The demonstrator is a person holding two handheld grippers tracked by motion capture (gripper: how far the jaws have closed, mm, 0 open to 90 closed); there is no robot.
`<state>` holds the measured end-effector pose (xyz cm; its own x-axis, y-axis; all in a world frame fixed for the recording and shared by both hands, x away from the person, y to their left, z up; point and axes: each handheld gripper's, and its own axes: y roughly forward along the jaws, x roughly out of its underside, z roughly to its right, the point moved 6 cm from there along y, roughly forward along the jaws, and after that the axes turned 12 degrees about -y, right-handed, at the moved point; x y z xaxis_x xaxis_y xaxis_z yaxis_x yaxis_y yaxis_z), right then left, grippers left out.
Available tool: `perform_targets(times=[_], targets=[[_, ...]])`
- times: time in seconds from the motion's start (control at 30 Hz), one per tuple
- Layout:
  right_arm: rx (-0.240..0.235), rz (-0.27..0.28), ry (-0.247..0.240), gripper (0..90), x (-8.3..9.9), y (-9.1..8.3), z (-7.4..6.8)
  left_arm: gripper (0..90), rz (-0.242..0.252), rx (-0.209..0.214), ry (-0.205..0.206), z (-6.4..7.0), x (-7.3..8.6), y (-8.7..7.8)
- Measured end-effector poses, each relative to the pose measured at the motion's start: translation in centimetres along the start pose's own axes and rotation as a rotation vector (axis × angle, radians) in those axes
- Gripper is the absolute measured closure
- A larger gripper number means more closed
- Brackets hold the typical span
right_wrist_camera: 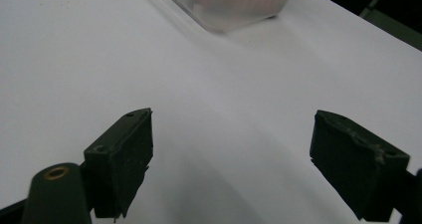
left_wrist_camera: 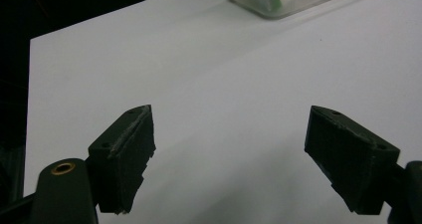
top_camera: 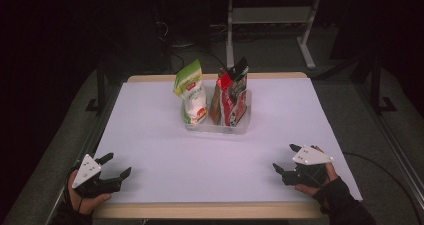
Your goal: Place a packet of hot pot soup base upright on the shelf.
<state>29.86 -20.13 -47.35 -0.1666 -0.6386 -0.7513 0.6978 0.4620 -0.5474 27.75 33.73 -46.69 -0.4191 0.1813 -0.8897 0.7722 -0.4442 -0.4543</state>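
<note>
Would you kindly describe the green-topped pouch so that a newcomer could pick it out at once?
On the white table, a clear plastic tub sits near the far edge at the middle. Several snack packets stand upright in it; the green-topped pouch is the leftmost one. It alone is white and green, while its neighbours are red and dark.

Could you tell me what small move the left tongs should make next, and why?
Probably a reach forward and to the right toward the green-and-white pouch. The left tongs rest open and empty at the near edge of the white table, well apart from the clear bin where the pouch stands upright on the side nearer them; the right tongs are open too.
</note>
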Motion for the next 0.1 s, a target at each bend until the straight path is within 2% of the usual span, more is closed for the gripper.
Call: perform_targets(times=[0.1], targets=[[-0.003, 0.006, 0.008, 16.3, -0.01, 0.06, 0.07, 18.5, -0.004, -0.001, -0.002, -0.02, -0.03, 0.2]])
